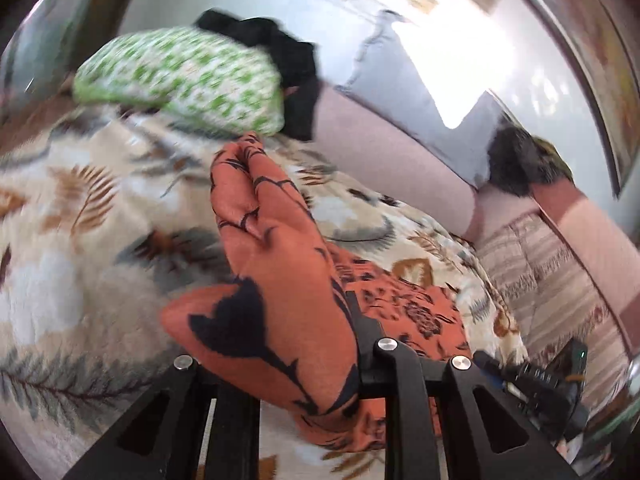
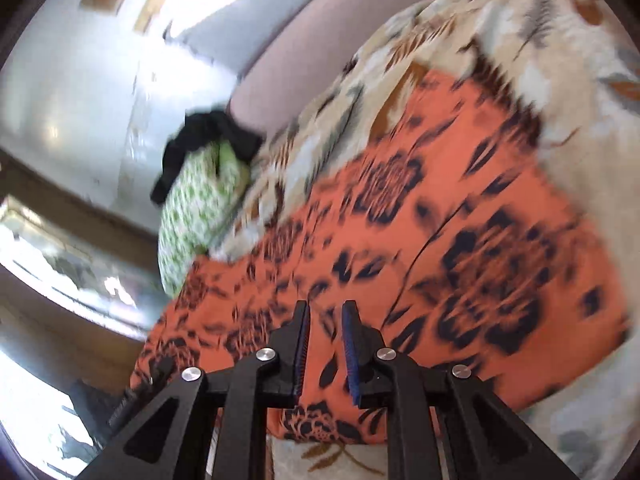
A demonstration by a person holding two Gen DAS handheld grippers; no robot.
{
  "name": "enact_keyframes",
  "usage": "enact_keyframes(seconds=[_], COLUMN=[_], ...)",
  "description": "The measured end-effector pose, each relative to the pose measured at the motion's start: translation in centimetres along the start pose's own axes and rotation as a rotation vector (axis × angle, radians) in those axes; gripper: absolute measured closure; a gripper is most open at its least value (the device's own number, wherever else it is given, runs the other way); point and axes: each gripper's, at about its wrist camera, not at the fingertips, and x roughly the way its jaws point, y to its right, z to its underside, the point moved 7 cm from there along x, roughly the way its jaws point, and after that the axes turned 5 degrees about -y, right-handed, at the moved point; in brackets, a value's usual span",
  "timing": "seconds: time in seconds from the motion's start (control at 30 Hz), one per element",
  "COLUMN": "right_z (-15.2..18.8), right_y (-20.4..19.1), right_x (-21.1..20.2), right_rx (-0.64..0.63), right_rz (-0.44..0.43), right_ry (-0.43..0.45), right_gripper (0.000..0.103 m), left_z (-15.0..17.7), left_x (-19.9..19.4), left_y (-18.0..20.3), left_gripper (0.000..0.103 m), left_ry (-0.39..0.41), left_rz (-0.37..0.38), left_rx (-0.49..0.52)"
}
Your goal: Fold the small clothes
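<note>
Clamped on a bunched fold of the orange garment with black flowers (image 1: 276,264), the left gripper (image 1: 320,368) is lifting that cloth up in front of its own camera, so the jaws themselves are sitting almost wholly hidden behind the fabric and only the black linkage arms are showing. Behind it, the rest of the garment is lying on the leaf-patterned blanket (image 1: 80,200), and farther back a green-and-white cloth bundle (image 1: 180,76) is resting with something black (image 1: 280,48) draped against it; motion blur is softening all of this. At the lower right edge the other tool is poking in, too dark to read. From the right wrist, the right gripper (image 2: 325,344) is holding its blue ribbed pads a narrow gap apart, with the orange garment (image 2: 440,220) spreading just beyond them; whether any cloth is pinched between the pads I cannot tell. The green bundle (image 2: 196,208) is sitting at the blanket's (image 2: 580,160) far edge. No readable writing is showing anywhere.
</note>
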Motion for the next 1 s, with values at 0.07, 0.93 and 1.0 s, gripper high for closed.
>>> enact_keyframes(seconds=[0.07,0.93,1.0], right_z=[-1.9,-3.8,-3.9], right_y=[1.6,3.4,3.6], right_x=[-2.7,-1.4,-0.9], right_rx=[0.035,-0.012,-0.018], right_rz=[-0.001,0.118,0.16], right_ry=[0.074,-0.026,0.004], right_gripper=[0.086,0.065,0.029], left_z=[-0.4,4.5,5.7], left_x=[0.3,8.1,9.2], left_y=[3.8,-0.3,-0.6], left_gripper=[0.083,0.031,0.031], left_ry=[-0.01,-0.301,-0.343], left_rz=[0.022,0.077,0.103], left_rx=[0.075,0.081,0.086])
